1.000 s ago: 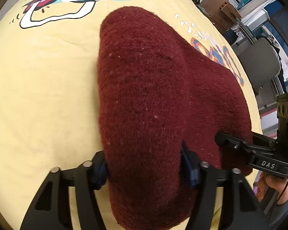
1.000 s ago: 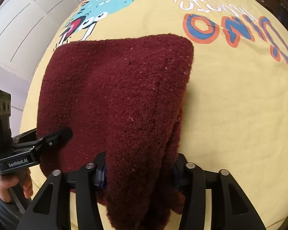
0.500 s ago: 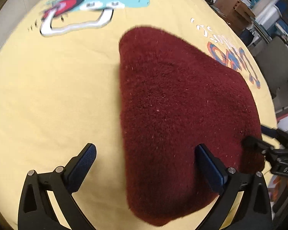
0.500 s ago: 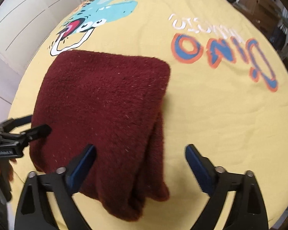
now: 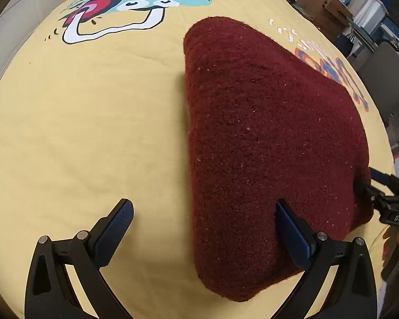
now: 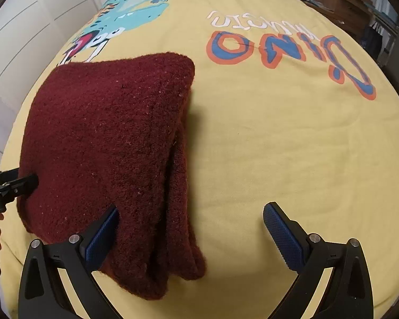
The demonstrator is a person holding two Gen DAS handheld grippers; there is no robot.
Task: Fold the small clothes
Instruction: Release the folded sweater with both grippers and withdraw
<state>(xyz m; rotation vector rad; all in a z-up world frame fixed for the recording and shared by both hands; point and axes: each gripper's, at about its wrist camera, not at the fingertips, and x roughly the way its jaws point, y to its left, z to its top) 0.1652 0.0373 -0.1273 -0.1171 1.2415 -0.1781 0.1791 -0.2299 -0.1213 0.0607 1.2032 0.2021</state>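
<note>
On the bed, near edge: both tongs hover low over the yellow cartoon-printed bedspread (image 5: 93, 122), side by side, pointing the same way.

Left tongs: left gripper (image 5: 204, 228) spread wide, holding nothing; its right blue pad looks to be at or over the cloth's near part, its left pad over bare spread.

Right tongs: right gripper (image 6: 190, 228) likewise spread wide and empty; left pad against or just above the cloth's near right flank, right pad well clear over bare yellow.

Task thing: dark red fuzzy knitted garment (image 5: 266, 143), folded into a thick wedge-like bundle, lying flat on the spread between the printed dinosaur and the orange-and-blue lettering.

Cloth relative to tongs: bundle lies between the two tools; each straddles one near corner, left tool the left corner, right tool the right.

Layers: stacked edges show along the right side in the right view, several thicknesses.

Progress, my reading: fold looks laid down and let go; near done.

Left to do: perhaps a last tidy or press of the loose near-right layers; cannot tell if another fold is meant.
</note>
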